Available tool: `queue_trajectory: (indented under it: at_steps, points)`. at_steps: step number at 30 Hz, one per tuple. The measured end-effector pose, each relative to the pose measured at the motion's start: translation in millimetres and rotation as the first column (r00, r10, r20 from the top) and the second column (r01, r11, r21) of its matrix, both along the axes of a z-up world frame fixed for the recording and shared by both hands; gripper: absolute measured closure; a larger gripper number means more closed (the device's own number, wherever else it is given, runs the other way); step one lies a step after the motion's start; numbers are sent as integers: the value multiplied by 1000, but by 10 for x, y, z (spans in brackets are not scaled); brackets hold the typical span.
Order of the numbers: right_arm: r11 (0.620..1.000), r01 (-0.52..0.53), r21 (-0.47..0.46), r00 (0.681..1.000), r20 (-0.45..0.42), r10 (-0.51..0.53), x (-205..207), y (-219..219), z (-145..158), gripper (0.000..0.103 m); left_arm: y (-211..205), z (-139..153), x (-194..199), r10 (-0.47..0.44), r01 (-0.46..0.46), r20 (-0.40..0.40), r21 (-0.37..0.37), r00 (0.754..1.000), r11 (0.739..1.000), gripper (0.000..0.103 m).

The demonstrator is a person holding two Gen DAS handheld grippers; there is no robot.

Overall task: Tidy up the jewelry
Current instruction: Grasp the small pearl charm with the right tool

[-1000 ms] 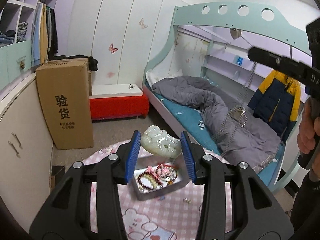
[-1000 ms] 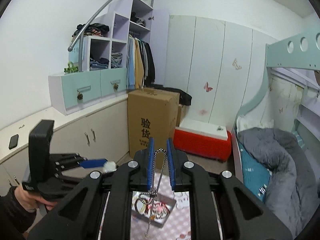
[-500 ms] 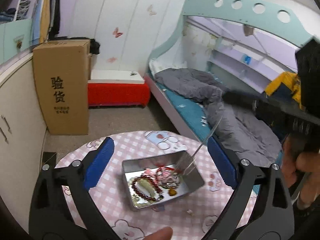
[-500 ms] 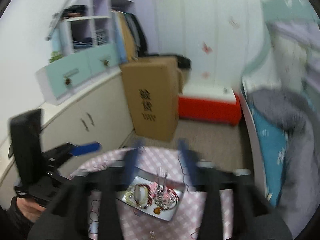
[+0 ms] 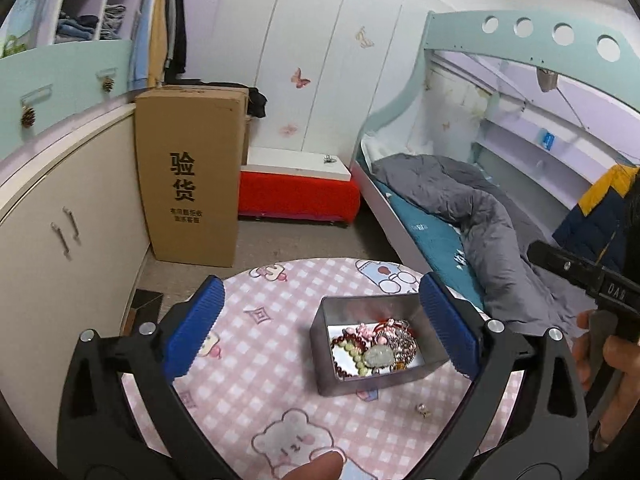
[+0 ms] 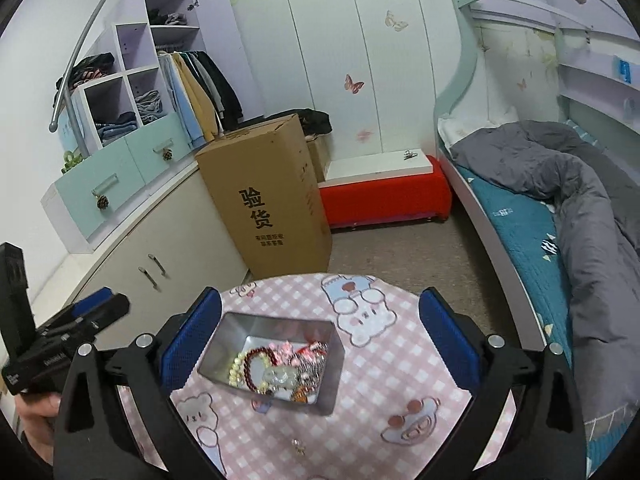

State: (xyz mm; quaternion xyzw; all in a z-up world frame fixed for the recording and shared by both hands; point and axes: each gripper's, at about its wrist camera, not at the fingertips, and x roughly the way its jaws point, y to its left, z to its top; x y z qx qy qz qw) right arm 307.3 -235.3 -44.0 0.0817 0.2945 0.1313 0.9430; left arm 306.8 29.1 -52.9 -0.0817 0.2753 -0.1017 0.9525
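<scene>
A metal tin stands on the round pink checked table. In it lie a pale jade pendant, red bead bracelets, pale beads and a silver chain. A small earring lies on the cloth in front of the tin. My left gripper is open and empty above the table, the tin toward its right finger. My right gripper is open and empty, the tin toward its left finger.
A tall cardboard box and a red bench stand beyond the table. Cream cabinets are on the left and a bunk bed with a grey quilt on the right.
The left gripper opened and let go of the jade pendant, which now lies in the tin. The right gripper opened and let go of the silver chain into the tin.
</scene>
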Motion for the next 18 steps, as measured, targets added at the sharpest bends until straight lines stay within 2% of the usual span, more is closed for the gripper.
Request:
queue_trajectory:
  at_steps: [4, 11, 16, 18]
  points:
    - [1000, 3, -30, 1000, -1, -3, -209, 29, -133, 8, 1, -72, -151, 48, -49, 20, 55, 999, 997, 7]
    - [991, -31, -131, 999, -49, 25, -493, 244, -489, 8, -142, -438, 129, 93, -78, -85, 170, 992, 982, 7]
    - [979, -68, -190, 990, -135, 43, -457, 407, -893, 8, -229, -733, 384, 92, -57, -174, 197, 980, 979, 8]
    - [975, -94, -200, 982, -178, 58, -432, 464, -1079, 8, -235, -808, 443, 88, -50, -199, 189, 976, 981, 11]
